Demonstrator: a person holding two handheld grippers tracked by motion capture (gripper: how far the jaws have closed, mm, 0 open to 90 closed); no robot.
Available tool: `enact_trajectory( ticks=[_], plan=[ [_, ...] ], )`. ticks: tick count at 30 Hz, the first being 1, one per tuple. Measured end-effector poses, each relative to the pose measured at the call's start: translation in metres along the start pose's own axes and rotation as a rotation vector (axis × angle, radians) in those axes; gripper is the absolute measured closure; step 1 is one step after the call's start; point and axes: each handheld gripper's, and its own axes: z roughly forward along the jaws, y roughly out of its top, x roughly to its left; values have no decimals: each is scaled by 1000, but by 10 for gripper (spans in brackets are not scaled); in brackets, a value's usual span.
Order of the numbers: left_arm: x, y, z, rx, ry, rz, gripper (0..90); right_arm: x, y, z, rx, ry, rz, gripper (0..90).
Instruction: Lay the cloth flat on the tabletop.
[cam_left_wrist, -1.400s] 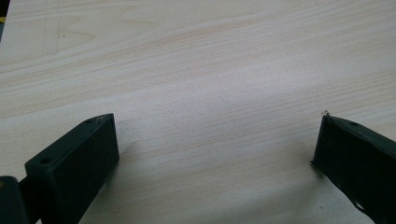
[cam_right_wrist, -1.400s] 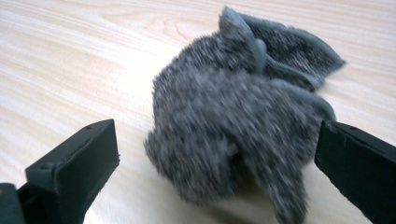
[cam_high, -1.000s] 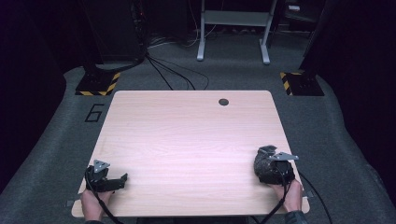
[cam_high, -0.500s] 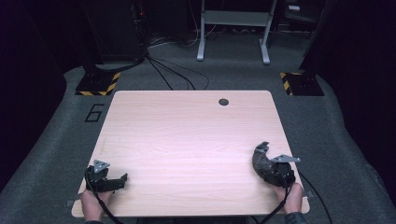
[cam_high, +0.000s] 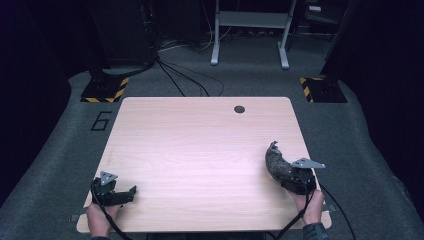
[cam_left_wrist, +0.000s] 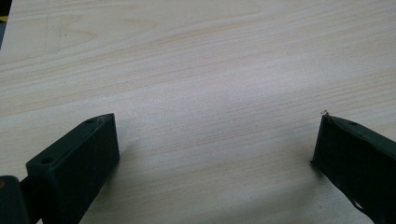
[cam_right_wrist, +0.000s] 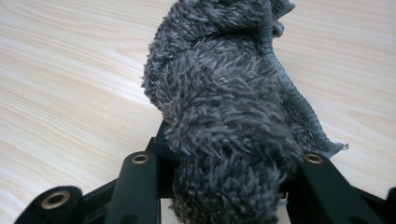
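— Cloth (cam_high: 276, 162) first: we've got the grey shaggy cloth bunched between the jaws of our right gripper (cam_high: 295, 180), at the near right of the table (cam_high: 200, 135). The jaws have just been closing, and they're now clamped on the wad; in the right gripper view the pile (cam_right_wrist: 224, 121) bulges up between them.

— And our left gripper (cam_high: 120, 194)?

— Resting at the near left, jaws spread wide with only bare wood between them (cam_left_wrist: 210, 154). It grasps nothing.

— What could go wrong from here?

— We judge the grip may be mostly on fluff. If the jaws pinch only loose pile and a fold or two, the cloth could slide out as we lift. A hemmed edge hangs free on the right side of the bundle, so it could drag on the tabletop or unroll and shift the weight.

— How does it look otherwise?

— Dark grey, long soft tufts like microfibre, with a flatter stitched border. It stands as a crumpled hump tapering to a point at its far end.
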Motion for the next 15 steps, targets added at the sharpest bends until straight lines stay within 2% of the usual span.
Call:
enact_trajectory(
  ticks=[4,6,12,15],
  plan=[
    [0,0,0,0,0,0,1,7,7,0,-8,11,-11,588],
    [0,0,0,0,0,0,1,15,15,-1,-17,23,-39,588],
    [0,0,0,0,0,0,2,27,28,-1,-34,51,-74,588],
    [0,0,0,0,0,-1,2,39,38,0,-45,77,-103,588]
  ],
)
